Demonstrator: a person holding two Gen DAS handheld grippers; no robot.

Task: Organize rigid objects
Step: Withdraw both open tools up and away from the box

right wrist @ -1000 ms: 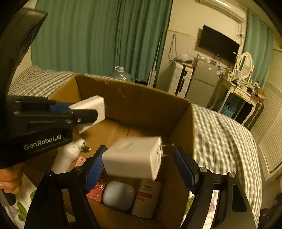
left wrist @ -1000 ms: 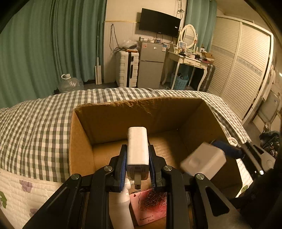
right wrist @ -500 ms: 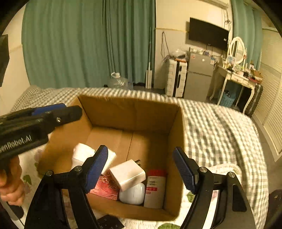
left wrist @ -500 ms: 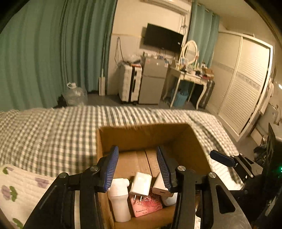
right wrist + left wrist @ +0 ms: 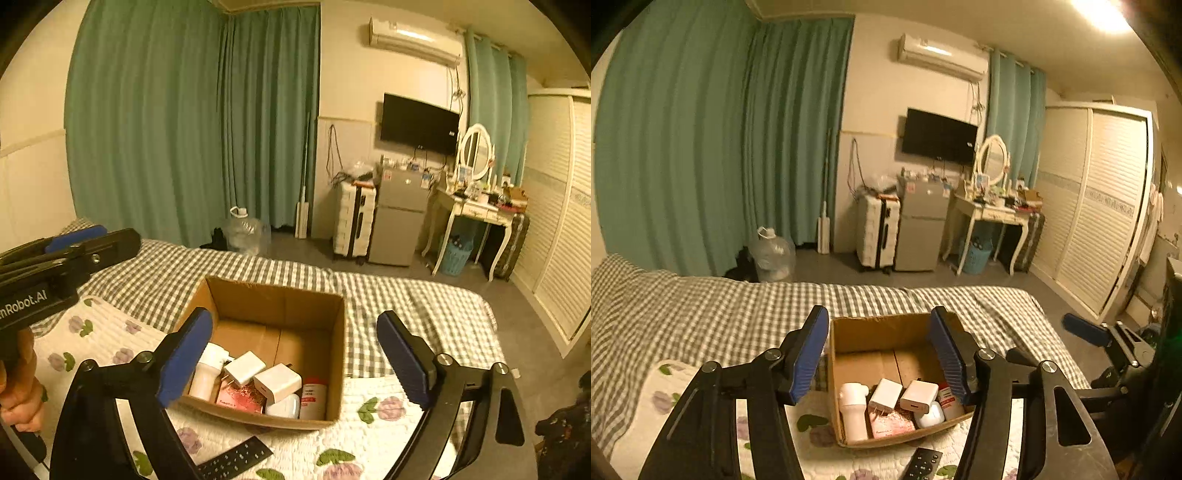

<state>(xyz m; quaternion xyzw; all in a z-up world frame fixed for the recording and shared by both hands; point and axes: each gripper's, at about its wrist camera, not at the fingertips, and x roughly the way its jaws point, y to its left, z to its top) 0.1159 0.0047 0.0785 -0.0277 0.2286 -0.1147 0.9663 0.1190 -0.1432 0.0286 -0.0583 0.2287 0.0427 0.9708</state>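
Note:
An open cardboard box (image 5: 882, 326) (image 5: 277, 301) sits on the bed. Inside lie two white charger plugs (image 5: 885, 394) (image 5: 277, 382), a white bottle (image 5: 852, 410) (image 5: 207, 371), a pink packet (image 5: 891, 424) (image 5: 240, 397), a white round case (image 5: 285, 406) and a red-capped bottle (image 5: 314, 400). My left gripper (image 5: 879, 356) is open and empty, held well above and behind the box. My right gripper (image 5: 295, 360) is open and empty, also raised above the box. The left gripper shows at the left edge of the right wrist view (image 5: 70, 247).
A black remote (image 5: 921, 463) (image 5: 236, 459) lies on the flowered quilt (image 5: 110, 343) in front of the box. Checked bedding (image 5: 701, 314) spreads behind it. Beyond the bed stand a water jug (image 5: 772, 254), suitcase, small fridge, dressing table and wardrobe.
Both grippers let go of their white chargers, which now lie in the box. Both have pulled up and back from the box with jaws wide open.

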